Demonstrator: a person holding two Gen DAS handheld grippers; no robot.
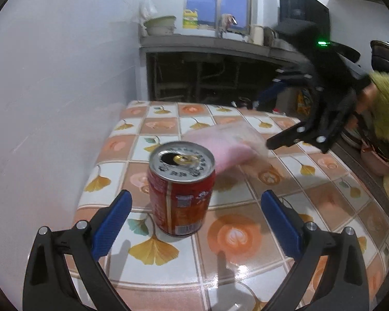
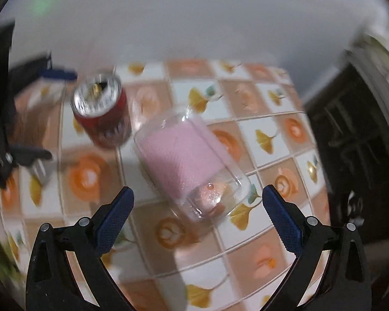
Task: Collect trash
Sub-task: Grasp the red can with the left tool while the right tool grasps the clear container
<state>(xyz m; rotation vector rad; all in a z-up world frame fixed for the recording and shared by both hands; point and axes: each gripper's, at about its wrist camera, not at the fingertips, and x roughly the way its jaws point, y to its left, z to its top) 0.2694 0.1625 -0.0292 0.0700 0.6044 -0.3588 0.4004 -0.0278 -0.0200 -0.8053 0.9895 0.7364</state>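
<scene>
tiled desk (image 1: pixel 246 267) carries an upright red can (image 1: pixel 181 189) beside a clear pink-filled bag (image 2: pixel 186 160), left gripper (image 1: pixel 195 229) and right gripper (image 2: pixel 198 223) both spread wide.

The surface (image 1: pixel 246 235), covered in a glossy checked leaf-pattern cloth, carries an upright opened red can (image 1: pixel 181 189) and, just beside it, a clear pink-filled packet (image 2: pixel 184 160) lying flat.

An opened red can (image 1: pixel 181 189) stands upright on the tiled tabletop (image 1: pixel 246 233) between the left hand-held gripper (image 1: pixel 196 226)'s spread fingers; a blurred pink packet (image 1: pixel 228 147) lies beyond.
</scene>
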